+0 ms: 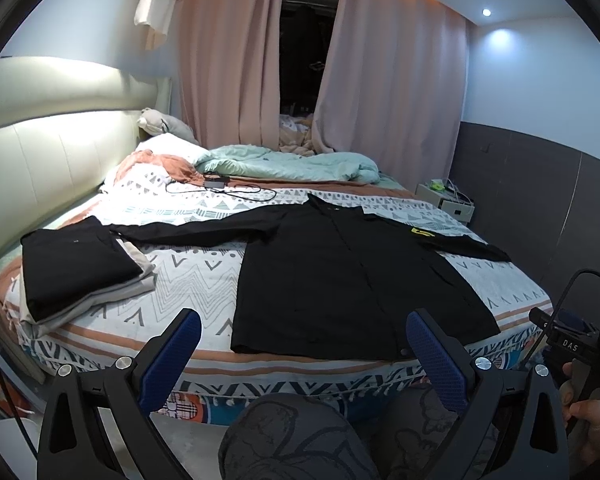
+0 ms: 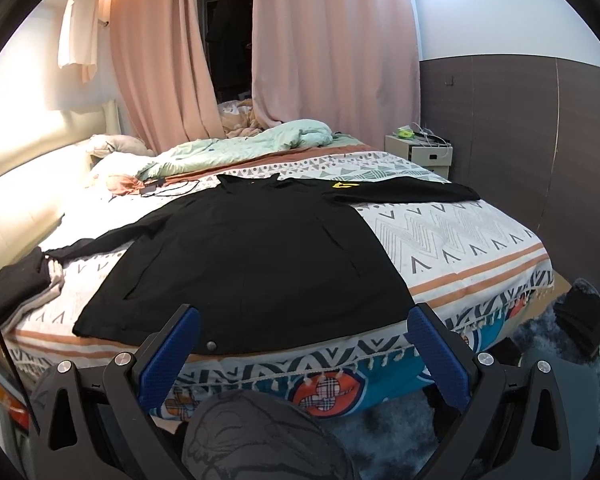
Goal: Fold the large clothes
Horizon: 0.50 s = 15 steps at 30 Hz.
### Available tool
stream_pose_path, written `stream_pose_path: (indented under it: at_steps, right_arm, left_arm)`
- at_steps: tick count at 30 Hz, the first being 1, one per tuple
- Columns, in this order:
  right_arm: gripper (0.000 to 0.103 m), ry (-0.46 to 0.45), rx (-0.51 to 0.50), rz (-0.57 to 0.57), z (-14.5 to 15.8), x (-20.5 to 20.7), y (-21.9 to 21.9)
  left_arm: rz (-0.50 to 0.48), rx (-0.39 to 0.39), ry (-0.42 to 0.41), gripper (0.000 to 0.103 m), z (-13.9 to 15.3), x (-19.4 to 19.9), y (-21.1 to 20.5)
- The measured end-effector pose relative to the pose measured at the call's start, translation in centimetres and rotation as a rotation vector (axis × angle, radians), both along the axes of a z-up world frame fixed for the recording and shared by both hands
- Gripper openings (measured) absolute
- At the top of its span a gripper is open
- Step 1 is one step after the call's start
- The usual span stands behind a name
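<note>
While both grippers hover short of the bed's [image 1: 148,276] near edge, the left gripper [image 1: 303,354] and right gripper [image 2: 304,350] gape wide, gripping nothing. Spread flat at 12 o'clock lies a black long-sleeved shirt [image 1: 340,280], sleeves outstretched; folded clothes [image 1: 76,272] are stacked at 10 o'clock.

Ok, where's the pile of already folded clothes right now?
The folded pile sits on the bed's left side near the headboard, just beyond the spread black shirt's left sleeve tip.
</note>
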State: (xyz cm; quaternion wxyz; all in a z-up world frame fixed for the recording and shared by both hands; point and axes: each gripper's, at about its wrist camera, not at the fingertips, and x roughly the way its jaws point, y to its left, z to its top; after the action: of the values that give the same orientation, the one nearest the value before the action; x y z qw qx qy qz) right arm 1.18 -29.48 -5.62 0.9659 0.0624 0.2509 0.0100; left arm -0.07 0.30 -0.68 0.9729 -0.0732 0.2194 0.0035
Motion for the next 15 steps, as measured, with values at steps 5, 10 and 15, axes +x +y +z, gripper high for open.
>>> stream_pose_path:
  at_steps: [5, 10, 15]
  right_arm:
    - [0.103, 0.004, -0.004, 0.001, -0.24, 0.02, 0.02]
    - [0.103, 0.005, -0.009, -0.005, -0.28, -0.04, 0.05]
    - [0.103, 0.003, -0.011, -0.008, -0.3, -0.12, 0.09]
  left_arm:
    - [-0.004, -0.002, 0.007, 0.102, -0.17, 0.06, 0.02]
    - [-0.003, 0.001, 0.01, 0.102, -0.34, 0.0, 0.19]
    - [-0.009, 0.001, 0.004, 0.102, -0.26, -0.17, 0.35]
